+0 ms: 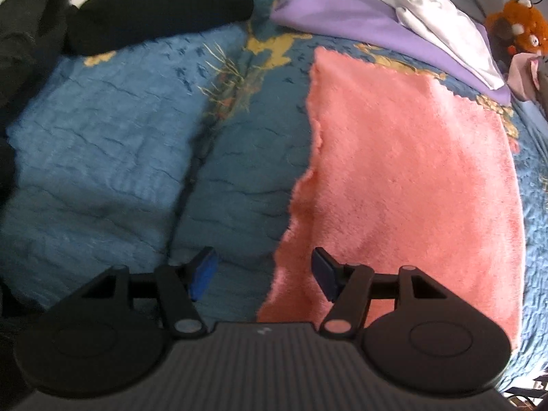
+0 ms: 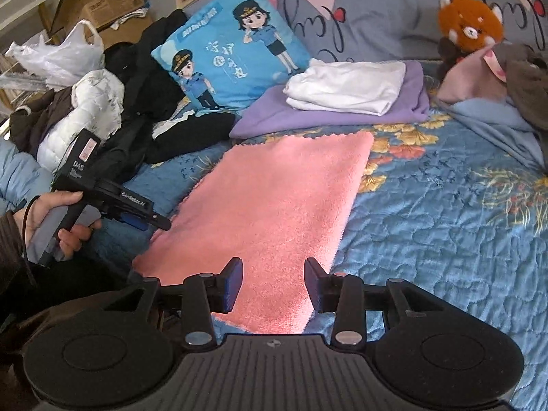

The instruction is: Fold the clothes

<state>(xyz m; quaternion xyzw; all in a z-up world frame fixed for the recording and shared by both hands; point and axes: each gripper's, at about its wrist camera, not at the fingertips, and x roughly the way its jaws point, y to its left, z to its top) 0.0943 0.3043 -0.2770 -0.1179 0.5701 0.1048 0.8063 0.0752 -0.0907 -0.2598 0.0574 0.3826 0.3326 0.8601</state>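
Leftmost, dark clothes pile crowds the bed's left side, with a black garment lying on the blue quilt. Left gripper hovers over the pink towel's ragged left edge; jaws wide apart, nothing between them; one finger over quilt, one over towel. From the right wrist view, the same tool sits just beside that edge. Towel lies flat mid-bed. Right gripper hovers over the towel's near end, jaws parted, holding nothing. Far edge of towel nearly meets the purple cloth carrying folded white fabric. Right of towel: open quilt; plush toy at far right.
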